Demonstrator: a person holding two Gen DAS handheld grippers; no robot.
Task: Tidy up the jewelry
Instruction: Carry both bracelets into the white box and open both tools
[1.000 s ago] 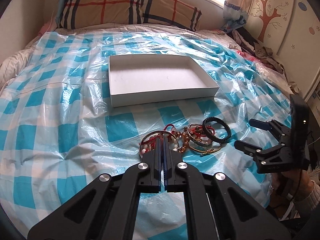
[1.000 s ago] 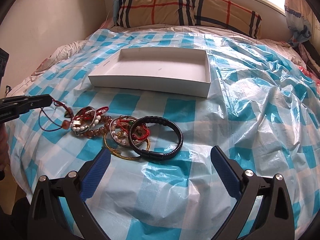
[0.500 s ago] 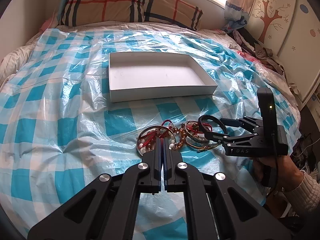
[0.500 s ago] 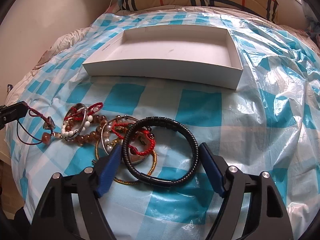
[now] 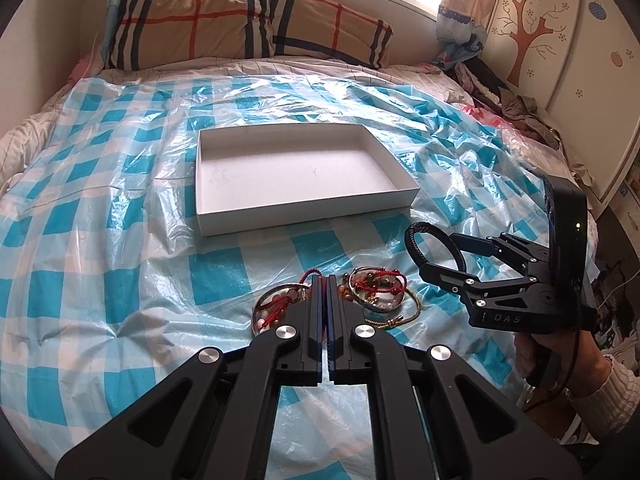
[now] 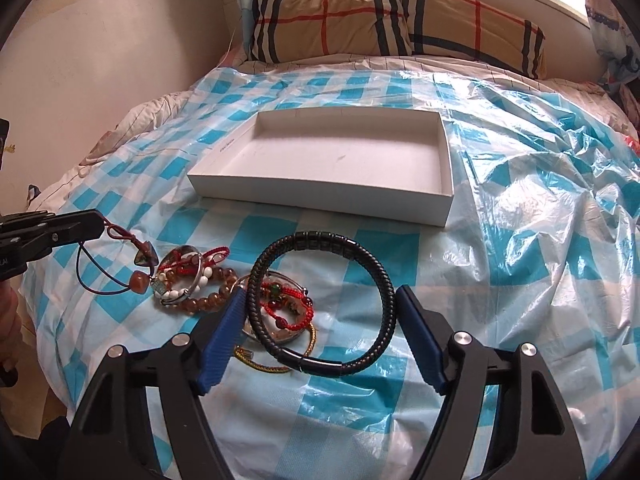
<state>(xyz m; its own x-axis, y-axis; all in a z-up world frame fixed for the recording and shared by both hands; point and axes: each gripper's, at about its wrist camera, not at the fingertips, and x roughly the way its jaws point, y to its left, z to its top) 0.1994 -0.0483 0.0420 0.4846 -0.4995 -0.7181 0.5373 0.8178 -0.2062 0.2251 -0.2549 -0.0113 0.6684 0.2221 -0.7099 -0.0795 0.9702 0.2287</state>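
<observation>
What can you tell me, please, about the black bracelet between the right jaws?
The black bracelet is a closed ring of braided cord, leather by the look, with a ribbed section at the far side and a smooth tubular clasp at the near side. The right gripper clamps it across its width; the left wrist view shows it lifted above the checked plastic sheet.

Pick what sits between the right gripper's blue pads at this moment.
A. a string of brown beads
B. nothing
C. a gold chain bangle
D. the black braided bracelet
D: the black braided bracelet spans the gap of the right gripper, its sides meeting both blue pads, and the left wrist view shows it lifted off the sheet.
</observation>
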